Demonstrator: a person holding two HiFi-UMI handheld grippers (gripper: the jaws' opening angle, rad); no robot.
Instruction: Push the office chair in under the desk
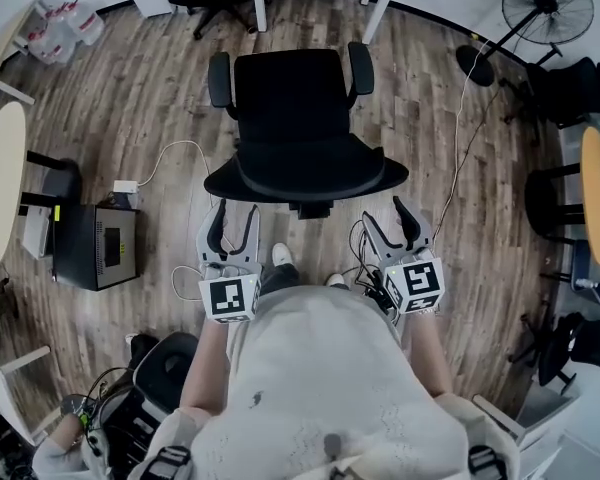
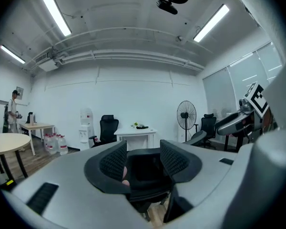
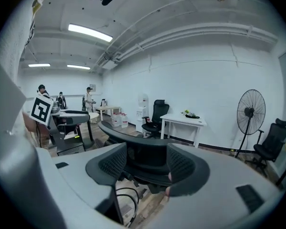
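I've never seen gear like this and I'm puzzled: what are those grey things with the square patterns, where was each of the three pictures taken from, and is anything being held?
There is no robot here. A person wears a camera on the head and holds a pair of tongs in each hand; the patterned cubes are part of them. The head view looks steeply down: left tongs, right tongs, and just ahead a black office chair on the wooden floor. The other two pictures come from cameras riding on each pair of tongs, looking along their jaws. Both pairs stand open and hold nothing; the chair's back shows just beyond them. Farther off stands a white desk, with a fan to the right.
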